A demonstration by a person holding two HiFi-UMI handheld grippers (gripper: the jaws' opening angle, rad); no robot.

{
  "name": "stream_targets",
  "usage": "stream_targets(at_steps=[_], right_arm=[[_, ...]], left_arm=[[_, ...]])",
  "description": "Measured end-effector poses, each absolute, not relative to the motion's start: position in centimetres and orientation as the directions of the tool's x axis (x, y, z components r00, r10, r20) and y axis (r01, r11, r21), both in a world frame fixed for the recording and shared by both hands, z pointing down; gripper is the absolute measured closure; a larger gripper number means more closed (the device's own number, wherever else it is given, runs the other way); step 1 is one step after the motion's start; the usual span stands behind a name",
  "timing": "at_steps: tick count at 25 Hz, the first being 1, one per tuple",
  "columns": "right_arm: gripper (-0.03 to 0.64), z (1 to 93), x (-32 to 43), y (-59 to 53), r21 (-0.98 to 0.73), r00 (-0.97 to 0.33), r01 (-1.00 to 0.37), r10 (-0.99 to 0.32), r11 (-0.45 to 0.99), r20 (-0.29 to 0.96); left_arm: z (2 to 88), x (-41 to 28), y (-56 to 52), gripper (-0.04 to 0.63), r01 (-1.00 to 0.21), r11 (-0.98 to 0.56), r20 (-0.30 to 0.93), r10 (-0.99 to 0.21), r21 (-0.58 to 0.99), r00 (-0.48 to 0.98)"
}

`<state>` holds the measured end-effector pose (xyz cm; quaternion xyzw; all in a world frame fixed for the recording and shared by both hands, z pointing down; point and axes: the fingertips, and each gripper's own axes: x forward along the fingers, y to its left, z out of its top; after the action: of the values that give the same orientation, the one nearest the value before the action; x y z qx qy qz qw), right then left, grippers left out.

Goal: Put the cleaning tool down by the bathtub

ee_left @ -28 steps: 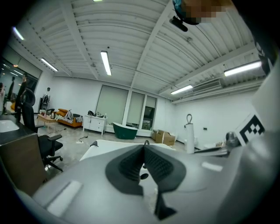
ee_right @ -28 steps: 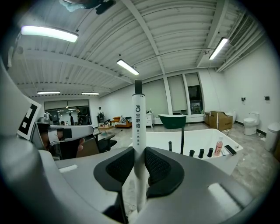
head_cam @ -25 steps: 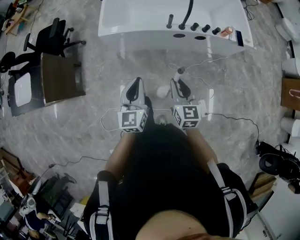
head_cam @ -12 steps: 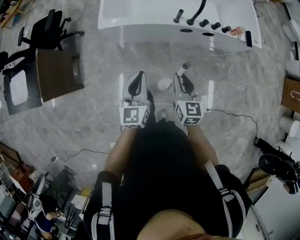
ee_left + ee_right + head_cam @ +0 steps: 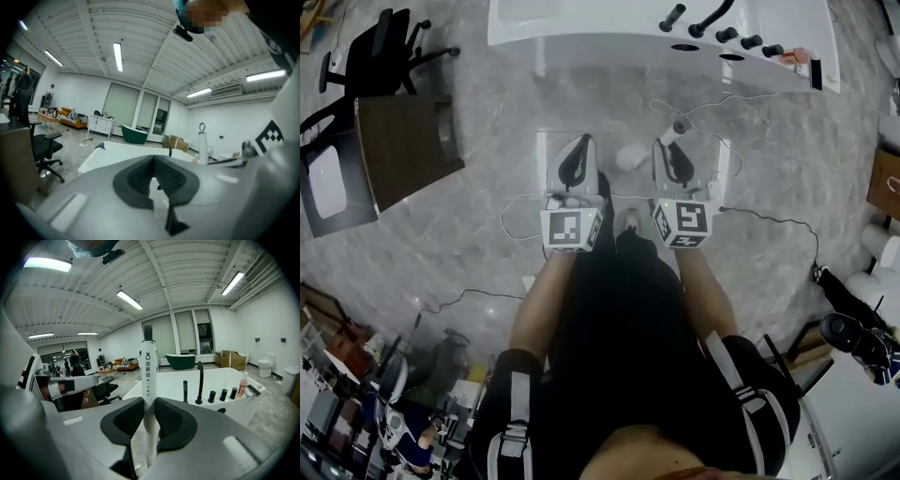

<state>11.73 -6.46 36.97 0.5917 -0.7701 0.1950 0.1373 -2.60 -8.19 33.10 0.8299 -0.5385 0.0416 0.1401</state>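
Right gripper (image 5: 149, 423): jaws partly closed, pads pressed on both sides of the tool (image 5: 149, 365), a slim white handle with dark print. The handle stands upright in the grip, its top well above the pads and its lower part running down out of sight below them; cannot tell whether the bottom end touches the floor. Left gripper (image 5: 153, 186): jaws a narrow gap apart, nothing between them, only the tub showing through the gap. In the head view both grippers are side by side in front of the person, over grey marble floor (image 5: 487, 216), pointing toward the tub (image 5: 609, 42). The tool is on the floor side of the tub's long wall, near it but not touching, roughly opposite the fittings end. On that rim: black curved faucet (image 5: 200, 380), a row of black knobs (image 5: 223, 395), a small pink bottle (image 5: 242, 385). A thin cable (image 5: 769, 221) trails across the floor at right. Black office chair (image 5: 380, 56) and dark desk (image 5: 408, 150) at left, well apart from the tub.
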Motion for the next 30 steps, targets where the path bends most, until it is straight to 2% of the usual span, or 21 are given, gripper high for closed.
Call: stream_targets(at_steps=[19,30], right_arm=[[0.535,48.2,8.1,-13.1,-0.131,-0.279,-0.960,-0.829,0.247,0.484],[0.535,54.6,7.3,-15.8,-0.140,-0.239,-0.971,-0.826,0.195,0.511]], left_arm=[[43.6,-5.0,-14.1,0.587,-0.895,-0.387,0.262,-0.860,0.224,0.437],[49.5,-6.3,-16.1,0.588,-0.889,-0.389,0.304,-0.840,0.241,0.450]])
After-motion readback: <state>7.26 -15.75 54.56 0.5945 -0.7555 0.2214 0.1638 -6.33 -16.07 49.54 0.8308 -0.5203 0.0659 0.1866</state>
